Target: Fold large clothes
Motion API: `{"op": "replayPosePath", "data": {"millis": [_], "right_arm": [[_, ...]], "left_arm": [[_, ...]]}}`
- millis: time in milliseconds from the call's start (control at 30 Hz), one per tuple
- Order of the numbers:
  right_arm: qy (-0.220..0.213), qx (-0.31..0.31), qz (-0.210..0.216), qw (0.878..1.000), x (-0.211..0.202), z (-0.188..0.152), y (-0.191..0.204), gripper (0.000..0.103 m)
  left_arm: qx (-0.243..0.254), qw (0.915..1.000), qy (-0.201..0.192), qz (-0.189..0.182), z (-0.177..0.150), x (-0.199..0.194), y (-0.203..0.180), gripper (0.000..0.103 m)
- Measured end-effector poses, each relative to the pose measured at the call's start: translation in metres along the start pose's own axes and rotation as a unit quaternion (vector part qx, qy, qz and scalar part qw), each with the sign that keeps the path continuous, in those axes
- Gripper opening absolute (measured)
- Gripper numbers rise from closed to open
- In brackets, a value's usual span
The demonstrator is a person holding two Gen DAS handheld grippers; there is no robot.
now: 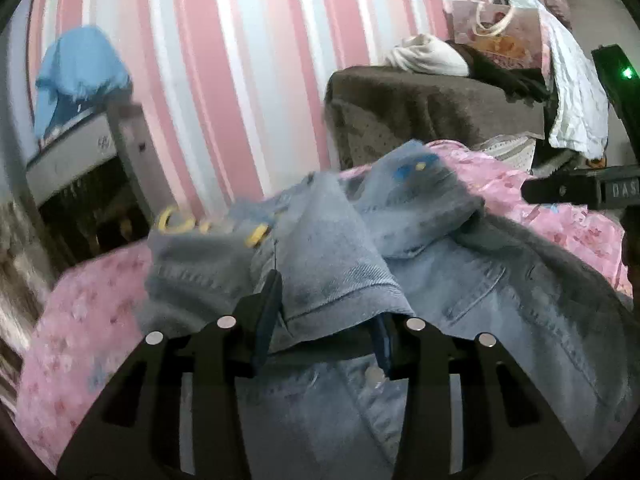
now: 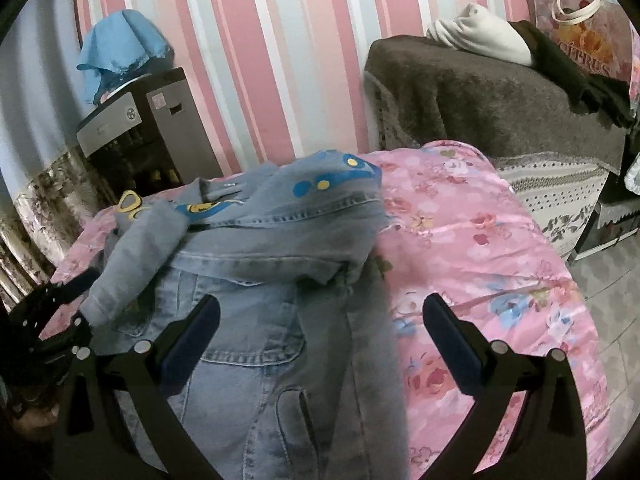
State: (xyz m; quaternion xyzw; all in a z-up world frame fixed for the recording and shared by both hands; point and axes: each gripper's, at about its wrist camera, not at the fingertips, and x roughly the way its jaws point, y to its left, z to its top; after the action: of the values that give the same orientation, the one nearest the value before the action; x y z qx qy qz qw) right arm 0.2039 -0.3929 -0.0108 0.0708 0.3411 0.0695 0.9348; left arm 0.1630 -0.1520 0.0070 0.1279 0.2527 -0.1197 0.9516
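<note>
Left gripper [image 1: 326, 320] around denim jacket [image 1: 440, 300] cuff, angled down

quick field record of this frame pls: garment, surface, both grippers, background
garment: denim jacket, rumpled, sleeve folded across its front
surface: pink floral bedspread
left gripper: sleeve cuff draped between its fingers; whether the pads press it is unclear
right gripper: open, over the jacket's right edge, nothing between the fingers
background: striped wall; brown blanket with a white cloth on top; gift bag; blue cloth on a grey cabinet
</note>
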Motion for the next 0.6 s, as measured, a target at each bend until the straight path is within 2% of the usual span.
{"op": "replayPosePath", "data": {"millis": [100, 133, 167, 200, 233, 267, 300, 333, 500, 600], "right_arm": [[-0.005, 0.007, -0.004, 1.0, -0.007, -0.003, -0.006, 0.101], [-0.006, 0.01, -0.005, 1.0, -0.009, -0.004, -0.008, 0.101], [-0.006, 0.012, -0.006, 1.0, -0.012, -0.005, -0.012, 0.101], [-0.006, 0.013, -0.009, 1.0, -0.013, -0.006, -0.015, 0.101], [-0.005, 0.014, -0.012, 1.0, -0.015, -0.008, -0.02, 0.101], [-0.005, 0.016, -0.014, 1.0, -0.016, -0.01, -0.022, 0.101], [-0.005, 0.018, -0.015, 1.0, -0.017, -0.012, -0.025, 0.101], [-0.005, 0.02, -0.016, 1.0, -0.018, -0.013, -0.028, 0.101], [0.0, 0.022, 0.001, 1.0, -0.015, -0.015, -0.022, 0.101], [-0.004, 0.0, 0.016, 1.0, -0.017, -0.011, 0.0, 0.101]], "left_arm": [[-0.011, 0.9997, -0.019, -0.007, 0.013, -0.006, -0.004, 0.041], [-0.011, 0.9996, -0.026, -0.001, 0.016, -0.009, -0.006, 0.041], [-0.005, 0.999, -0.04, 0.022, 0.017, -0.015, -0.007, 0.046], [0.008, 0.9961, -0.057, 0.066, 0.016, -0.021, -0.01, 0.072], [0.029, 0.9863, -0.066, 0.148, 0.014, -0.027, -0.012, 0.097], [0.034, 0.9795, -0.064, 0.188, 0.012, -0.029, -0.01, 0.1], [0.027, 0.9776, -0.058, 0.2, 0.01, -0.031, -0.003, 0.1], [0.006, 0.9799, -0.042, 0.195, 0.004, -0.035, 0.01, 0.1], [-0.027, 0.9833, -0.014, 0.18, -0.02, -0.044, 0.047, 0.1], [-0.059, 0.9911, -0.001, 0.12, -0.034, -0.051, 0.067, 0.1]]}}
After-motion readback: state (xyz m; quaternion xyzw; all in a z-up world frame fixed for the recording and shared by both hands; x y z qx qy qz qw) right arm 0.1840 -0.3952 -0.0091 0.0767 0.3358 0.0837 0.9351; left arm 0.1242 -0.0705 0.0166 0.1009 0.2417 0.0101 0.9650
